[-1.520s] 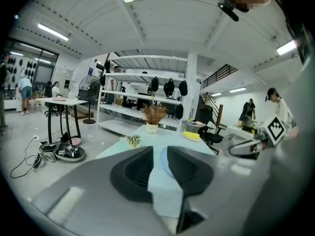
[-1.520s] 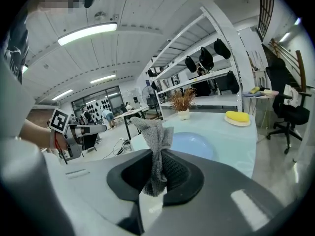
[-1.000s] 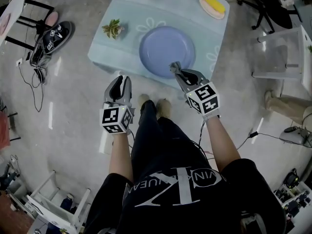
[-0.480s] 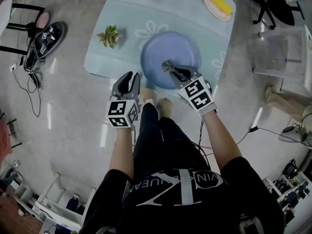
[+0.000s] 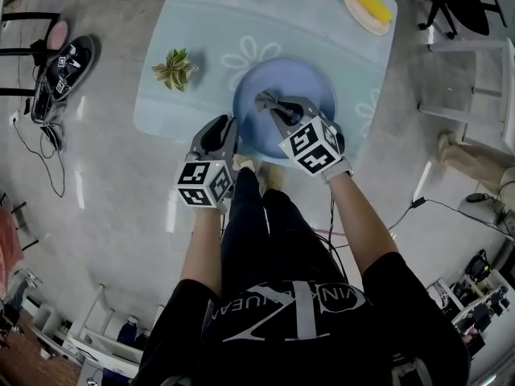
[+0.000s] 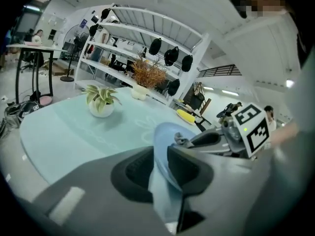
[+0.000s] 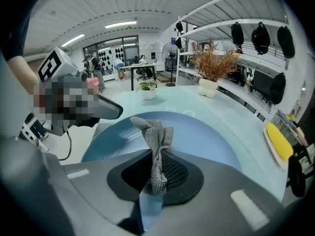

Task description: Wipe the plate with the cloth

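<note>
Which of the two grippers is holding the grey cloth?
The right gripper: the cloth is pinched between its jaws, above the blue plate. The left gripper has only the plate's rim between its jaws.

The plate [image 5: 304, 80] was round, plain, matte blue with a shallow raised rim; it lay flat and right side up on the pale table [image 5: 201, 22], close to the near edge; its surface looked bare and dry; its near-left rim stood between the jaws of the left gripper [image 5: 220, 125], which had closed on it. The cloth [image 5: 269, 101] was small, grey and knitted, bunched into a crumpled tuft; the right gripper [image 5: 278, 109] pinched it between its jaws, so that the loose end stuck out past the tips over the middle of the plate, low above or touching it; which could not be told.
</note>
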The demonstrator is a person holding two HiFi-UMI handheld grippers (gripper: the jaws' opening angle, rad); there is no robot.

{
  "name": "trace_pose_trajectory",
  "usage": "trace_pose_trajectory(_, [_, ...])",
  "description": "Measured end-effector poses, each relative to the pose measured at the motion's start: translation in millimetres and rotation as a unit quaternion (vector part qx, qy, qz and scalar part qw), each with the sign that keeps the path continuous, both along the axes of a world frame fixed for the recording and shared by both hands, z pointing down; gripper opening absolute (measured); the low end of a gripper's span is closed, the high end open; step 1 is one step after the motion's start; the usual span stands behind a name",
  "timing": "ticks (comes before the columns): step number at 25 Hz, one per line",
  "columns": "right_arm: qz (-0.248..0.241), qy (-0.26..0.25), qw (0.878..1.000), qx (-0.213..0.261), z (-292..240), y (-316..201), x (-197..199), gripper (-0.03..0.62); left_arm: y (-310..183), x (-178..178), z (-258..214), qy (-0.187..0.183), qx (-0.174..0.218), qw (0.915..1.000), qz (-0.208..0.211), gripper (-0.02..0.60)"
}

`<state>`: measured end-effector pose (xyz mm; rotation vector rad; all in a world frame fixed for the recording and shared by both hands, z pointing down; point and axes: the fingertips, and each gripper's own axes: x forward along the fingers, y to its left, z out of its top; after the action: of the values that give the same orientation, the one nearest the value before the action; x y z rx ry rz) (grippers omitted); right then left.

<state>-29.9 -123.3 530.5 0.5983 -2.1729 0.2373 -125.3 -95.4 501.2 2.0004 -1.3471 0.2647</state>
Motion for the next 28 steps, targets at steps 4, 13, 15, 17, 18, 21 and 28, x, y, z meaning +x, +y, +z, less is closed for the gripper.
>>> trace_pose_trajectory(4, [-0.023,0.038,0.999,0.027,7.2,-14.9,-9.2,0.052,-5.2,2.2,10.7,0.004,-0.022,0.9997,0.006,0.000])
trace_pose_trajectory(13, [-0.048,0.050,0.997,0.041,12.4,-38.5,-27.3,0.067,-11.1,-0.2,21.3,-0.001,-0.059,0.9983,0.002,0.000])
trace_pose_trajectory(15, [-0.047,0.046,0.997,0.038,13.1,-41.5,-29.3,0.071,-12.5,0.5,22.5,-0.001,-0.063,0.9980,0.005,0.000])
trace_pose_trajectory(17, [-0.046,0.041,0.997,0.037,12.9,-44.1,-30.6,0.074,-13.8,4.2,23.7,0.003,-0.071,0.9974,0.014,0.000])
trace_pose_trajectory(18, [-0.046,0.039,0.998,0.036,12.5,-45.3,-31.3,0.080,-14.8,6.0,24.1,0.006,-0.075,0.9970,0.017,0.000])
trace_pose_trajectory(21, [-0.051,0.033,0.998,0.032,11.1,-46.1,-34.9,0.132,-16.8,6.2,24.4,0.009,-0.083,0.9964,0.014,0.000])
trace_pose_trajectory(28, [-0.069,0.015,0.997,0.041,1.2,-42.9,-43.1,0.173,-16.7,6.4,22.0,0.010,-0.083,0.9965,0.010,0.000])
